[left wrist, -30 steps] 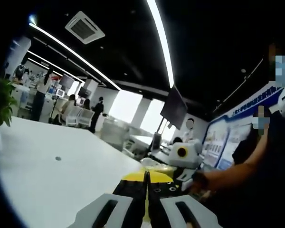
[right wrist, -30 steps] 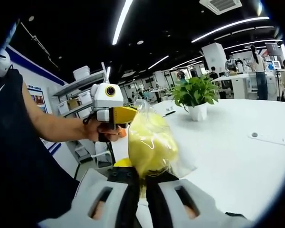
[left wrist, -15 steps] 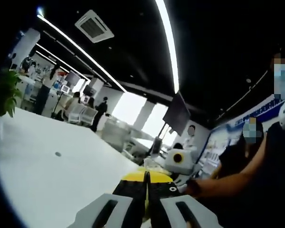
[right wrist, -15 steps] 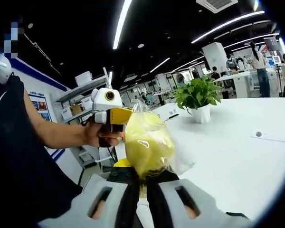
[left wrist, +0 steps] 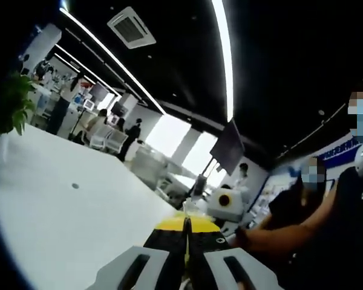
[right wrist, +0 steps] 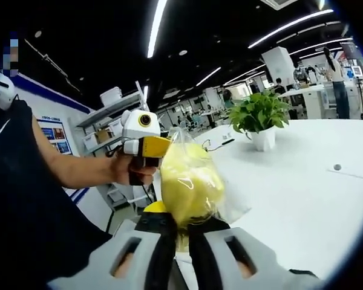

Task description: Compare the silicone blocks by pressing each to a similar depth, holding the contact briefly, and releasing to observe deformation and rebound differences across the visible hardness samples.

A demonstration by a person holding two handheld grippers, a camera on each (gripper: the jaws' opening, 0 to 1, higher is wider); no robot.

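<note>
Basically nothing changes: right gripper [right wrist: 180,232] stays clamped on the bagged yellow block [right wrist: 189,184] above the white table [right wrist: 302,199], left gripper [left wrist: 186,232] jaws still closed together, no pressing begun.

A broad white table [right wrist: 302,199] spread across both views — a potted plant [right wrist: 260,121] in a white pot stood on it, with a small round dark spot [left wrist: 75,186] set into its surface.

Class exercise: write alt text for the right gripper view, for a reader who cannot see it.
The right gripper is shut on a clear bag holding a yellow lump, held up over a white table. Behind it, a hand holds the left gripper; a potted plant stands farther back.
</note>
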